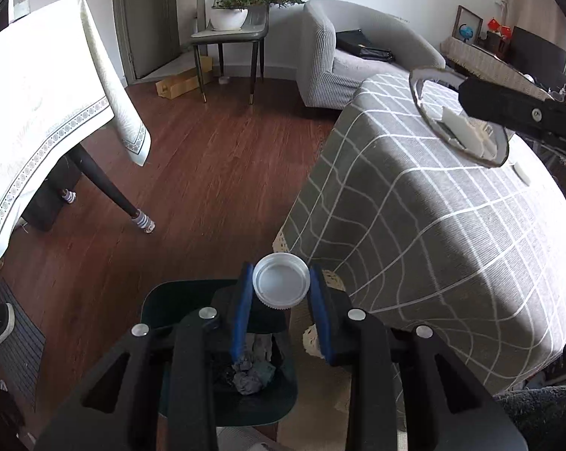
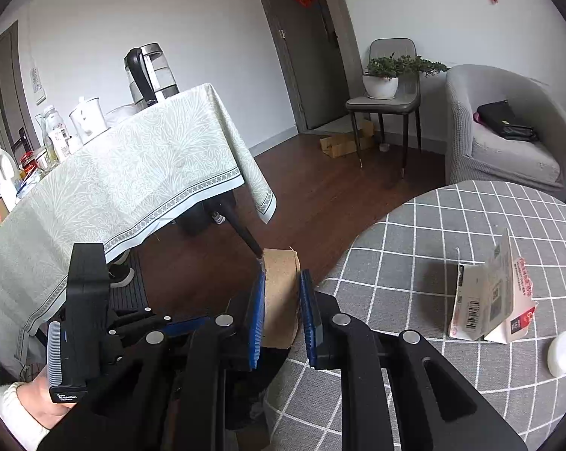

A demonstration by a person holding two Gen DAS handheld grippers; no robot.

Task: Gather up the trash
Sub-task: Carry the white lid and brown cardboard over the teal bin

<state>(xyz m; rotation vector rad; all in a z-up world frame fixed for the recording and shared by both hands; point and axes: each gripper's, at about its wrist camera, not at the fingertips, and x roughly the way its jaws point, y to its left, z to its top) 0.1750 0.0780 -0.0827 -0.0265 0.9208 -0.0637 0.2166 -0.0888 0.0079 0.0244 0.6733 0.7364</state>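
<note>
Meanwhile, the left gripper (image 1: 281, 293) is pinching a grey bottle cap (image 1: 281, 286), open side facing up toward the camera, above the dark trash bin (image 1: 222, 406) beside the checked table's (image 1: 452, 225) edge; the right gripper (image 2: 281, 315) is clamping an upright brown cardboard tube (image 2: 281, 297).

The left wrist view is aimed steeply down, close over the bin (image 1: 222, 357) beside the checked bench (image 1: 433, 225). The right wrist view is held nearby, levelled across the room. The chair (image 2: 388, 94) and armchair (image 2: 508, 131) are shared.
</note>
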